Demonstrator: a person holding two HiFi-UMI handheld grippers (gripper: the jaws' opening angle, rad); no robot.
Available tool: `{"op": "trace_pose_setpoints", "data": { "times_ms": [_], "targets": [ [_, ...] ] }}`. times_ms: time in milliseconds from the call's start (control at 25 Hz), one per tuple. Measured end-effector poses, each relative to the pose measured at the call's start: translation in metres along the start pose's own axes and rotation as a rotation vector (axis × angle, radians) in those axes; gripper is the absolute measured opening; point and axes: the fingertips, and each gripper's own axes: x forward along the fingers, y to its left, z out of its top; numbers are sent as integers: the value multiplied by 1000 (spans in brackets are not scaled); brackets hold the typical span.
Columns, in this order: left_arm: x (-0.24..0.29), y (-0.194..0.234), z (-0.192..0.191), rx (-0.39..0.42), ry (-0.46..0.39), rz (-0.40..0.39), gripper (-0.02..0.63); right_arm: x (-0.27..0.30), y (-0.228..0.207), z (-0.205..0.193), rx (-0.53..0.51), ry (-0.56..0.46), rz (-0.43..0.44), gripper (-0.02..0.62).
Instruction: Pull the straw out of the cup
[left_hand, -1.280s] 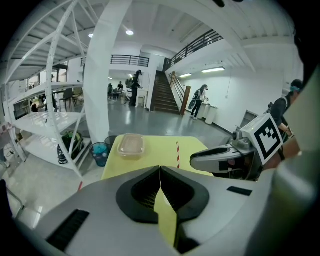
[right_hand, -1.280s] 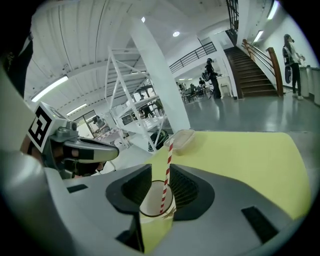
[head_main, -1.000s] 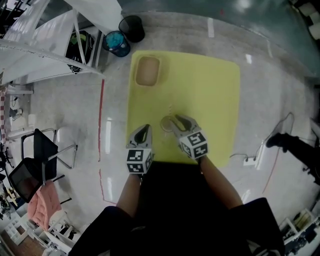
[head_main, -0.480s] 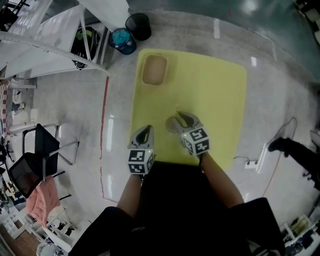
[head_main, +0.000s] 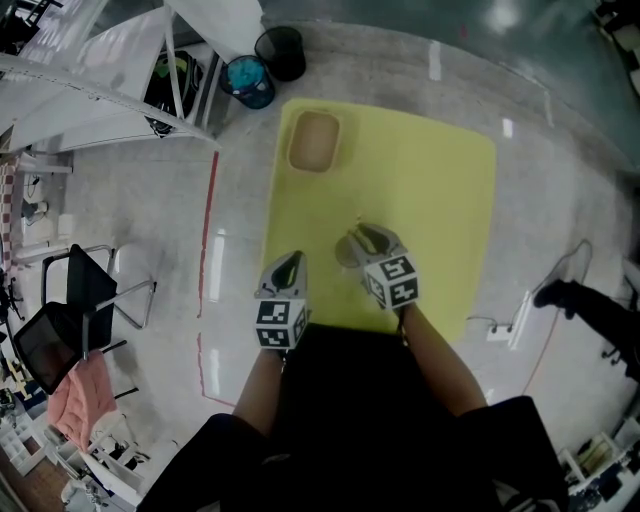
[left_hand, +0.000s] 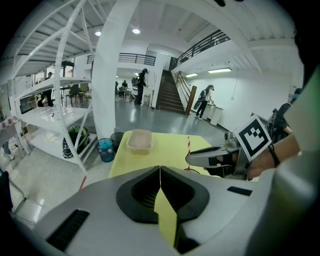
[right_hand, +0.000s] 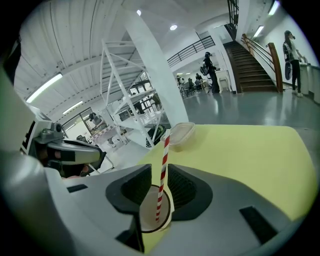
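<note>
Stripes of red and white ran up the straw (right_hand: 165, 145), which stood nearly upright in the cup (right_hand: 147, 212), its lower end resting inside on the cup's bottom. The cup sat on the yellow table (head_main: 430, 200), toward the near edge and roughly mid-width. The right gripper (right_hand: 160, 170) was set over the cup with its jaws parted. The straw rose through the gap between them, closer to one pad, with space visible on the other side, so the jaws were not clamped on it. In the head view the right gripper (head_main: 368, 238) covered part of the cup (head_main: 343, 252).

The left gripper (left_hand: 160, 167) had its jaws pressed together with nothing between them. It hung just left of the cup, at the table's near edge (head_main: 290, 262).

A shallow lidded container (head_main: 313, 142) lay at the far left corner of the table, well apart from the cup. Beyond that corner, on the floor, stood a blue bin (head_main: 247, 80) and a black bin (head_main: 281, 50), beside a white shelving rack (head_main: 90, 100).
</note>
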Motion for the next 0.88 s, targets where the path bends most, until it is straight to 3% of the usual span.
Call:
{"op": "trace_pose_setpoints", "data": {
  "times_ms": [480, 880],
  "targets": [
    [1, 5, 2, -4, -2, 6, 44, 5, 0, 1, 0, 4, 0, 109],
    [3, 2, 2, -4, 0, 4, 44, 7, -2, -3, -8, 14, 2, 66]
  ]
}}
